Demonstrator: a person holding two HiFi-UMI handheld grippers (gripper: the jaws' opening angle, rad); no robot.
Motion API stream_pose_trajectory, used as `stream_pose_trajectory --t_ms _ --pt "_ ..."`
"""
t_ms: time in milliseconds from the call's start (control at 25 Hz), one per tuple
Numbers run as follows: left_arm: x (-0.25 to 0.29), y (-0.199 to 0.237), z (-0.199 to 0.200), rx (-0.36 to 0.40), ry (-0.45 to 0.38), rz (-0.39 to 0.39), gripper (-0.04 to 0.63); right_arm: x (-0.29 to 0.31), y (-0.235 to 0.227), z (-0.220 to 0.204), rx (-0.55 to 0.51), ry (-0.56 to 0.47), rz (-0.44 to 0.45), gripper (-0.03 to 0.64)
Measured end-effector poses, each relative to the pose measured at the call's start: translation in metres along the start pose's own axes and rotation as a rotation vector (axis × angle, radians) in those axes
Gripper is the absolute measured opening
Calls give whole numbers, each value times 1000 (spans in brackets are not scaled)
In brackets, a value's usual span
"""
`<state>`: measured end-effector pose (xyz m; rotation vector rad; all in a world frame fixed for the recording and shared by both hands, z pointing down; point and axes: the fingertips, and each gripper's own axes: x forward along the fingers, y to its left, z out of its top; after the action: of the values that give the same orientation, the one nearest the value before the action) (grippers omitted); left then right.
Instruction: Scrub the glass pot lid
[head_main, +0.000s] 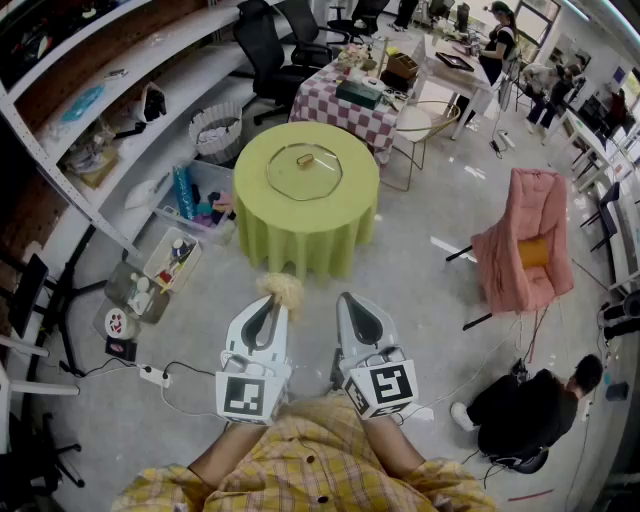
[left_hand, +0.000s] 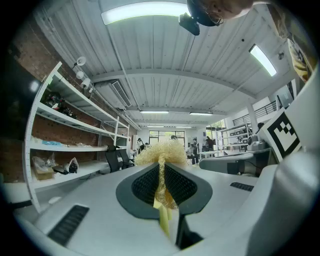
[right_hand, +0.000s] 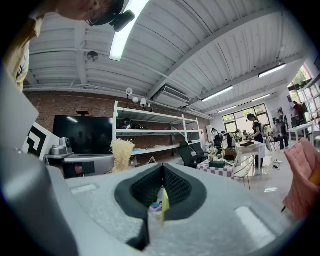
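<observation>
Concrete floor filled most of the head view, with a round table (head_main: 300, 228) under a yellow-green cloth at upper centre, and the glass pot lid (head_main: 304, 172) lay flat on top of it, well apart from both tools. At the bottom of the frame I had the left gripper (head_main: 271, 303) closed on a straw-coloured fibre scrubber (head_main: 281, 289), whose tuft stuck out past the jaw tips. The left gripper view confirmed it: the pads were pinched on the scrubber's stem with the frizzy head above them. The right gripper (head_main: 346, 300) hung just beside it, and in the right gripper view its jaws met at the tips with nothing between them. A yellow sliver in the slot below I took for the cloth seen beyond. I judged the lid to be stiff, fairly heavy for its size, smooth enough to slide on the cloth under pressure, and liable to chip or crack if knocked off the edge. The small metal-looking handle (head_main: 305, 158) at its middle looked to me the safest hold for the free tool, or failing that a press on the rim, while the soft, light scrubber worked the glass around it. By my count there was one lid, one scrubber, one round table and two grippers, only one of them loaded.
</observation>
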<state>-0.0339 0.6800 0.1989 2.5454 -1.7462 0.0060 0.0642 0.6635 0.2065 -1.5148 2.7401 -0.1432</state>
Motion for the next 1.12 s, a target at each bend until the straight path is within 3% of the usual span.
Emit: stream_pose_trajectory --t_ms 200,480,840,1120 --pt "-2 6 -4 25 -8 -19 34 3 6 -2 -2 0 -3 -3" --pt "-1 28 0 -10 -3 -42 34 18 21 -1 4 -5 -20 -3" --pt "1 79 -6 17 -20 -92 34 55 51 -6 25 -24 -44 -3" --pt "4 109 -10 -50 -9 -96 34 77 68 -3 -7 -14 -66 -3"
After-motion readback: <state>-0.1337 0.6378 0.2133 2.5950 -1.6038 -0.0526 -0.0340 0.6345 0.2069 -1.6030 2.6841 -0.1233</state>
